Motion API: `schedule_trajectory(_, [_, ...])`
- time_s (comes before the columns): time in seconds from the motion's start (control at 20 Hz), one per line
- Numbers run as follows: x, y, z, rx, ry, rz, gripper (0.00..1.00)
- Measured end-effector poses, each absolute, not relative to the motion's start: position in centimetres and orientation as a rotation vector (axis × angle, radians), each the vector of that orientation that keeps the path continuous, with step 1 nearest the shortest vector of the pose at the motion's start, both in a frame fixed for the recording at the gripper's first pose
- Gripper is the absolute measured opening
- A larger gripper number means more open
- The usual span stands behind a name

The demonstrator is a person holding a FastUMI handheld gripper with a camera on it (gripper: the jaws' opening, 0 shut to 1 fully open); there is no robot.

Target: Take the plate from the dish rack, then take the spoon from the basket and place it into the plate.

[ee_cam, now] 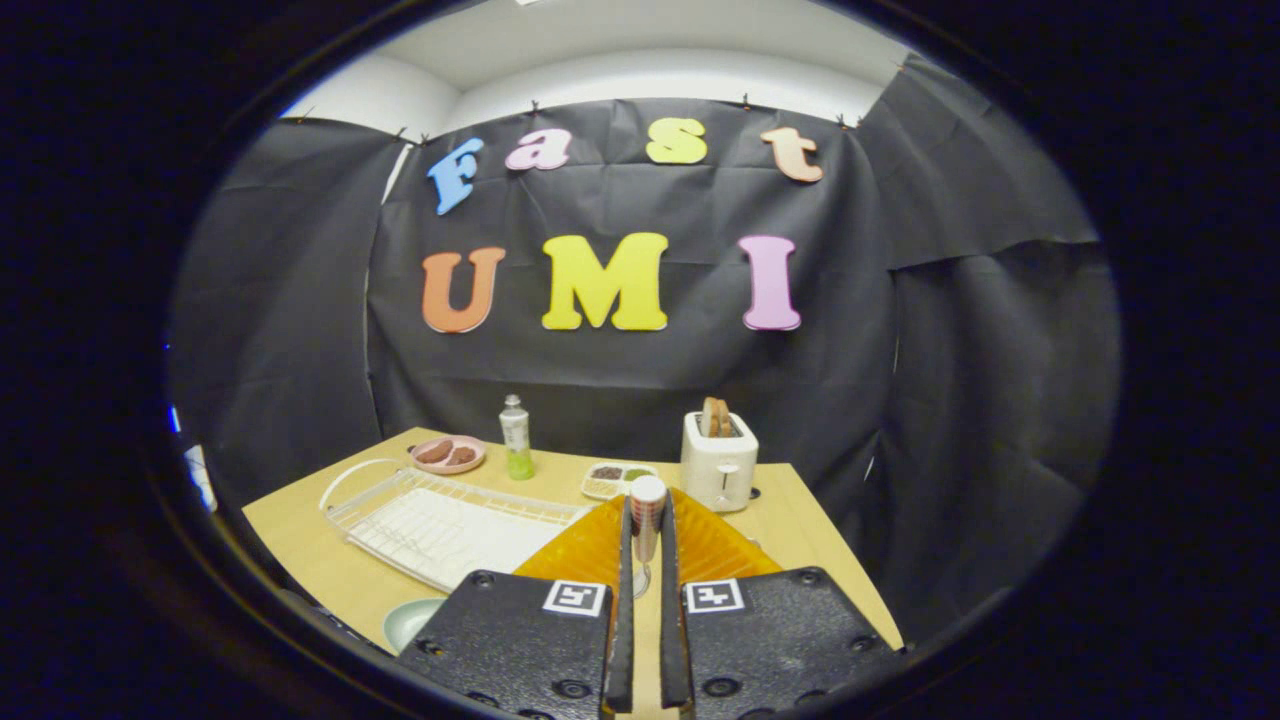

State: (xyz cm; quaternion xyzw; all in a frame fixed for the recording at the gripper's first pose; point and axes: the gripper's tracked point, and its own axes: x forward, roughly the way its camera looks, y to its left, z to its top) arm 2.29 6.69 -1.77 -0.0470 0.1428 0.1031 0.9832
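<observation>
My gripper (647, 512) is shut on the spoon (647, 515), which stands upright between the fingers. Its patterned handle has a pale end sticking up above the fingertips, and a metallic part glints lower down in the gap. The orange basket (715, 548) lies right behind the fingers on both sides. The pale green plate (408, 620) rests on the table beside the left finger, partly hidden by the gripper body. The white wire dish rack (440, 522) stands left of the basket with nothing in it.
On the wooden table (310, 560), beyond the basket, stand a white toaster (718, 462) with bread, a small food tray (615, 479), a green-bottomed bottle (516, 438) and a pink dish (447, 454) with sausages. The table edge runs close on the right.
</observation>
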Motion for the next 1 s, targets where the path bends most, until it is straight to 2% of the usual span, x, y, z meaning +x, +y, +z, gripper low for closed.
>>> schedule_trajectory(0.5, [-4.3,20.3,-10.3,-0.209,0.454,0.359,0.16])
schedule_trajectory(1.0, [-5.0,23.6,-15.6,-0.161,0.531,0.375,0.17])
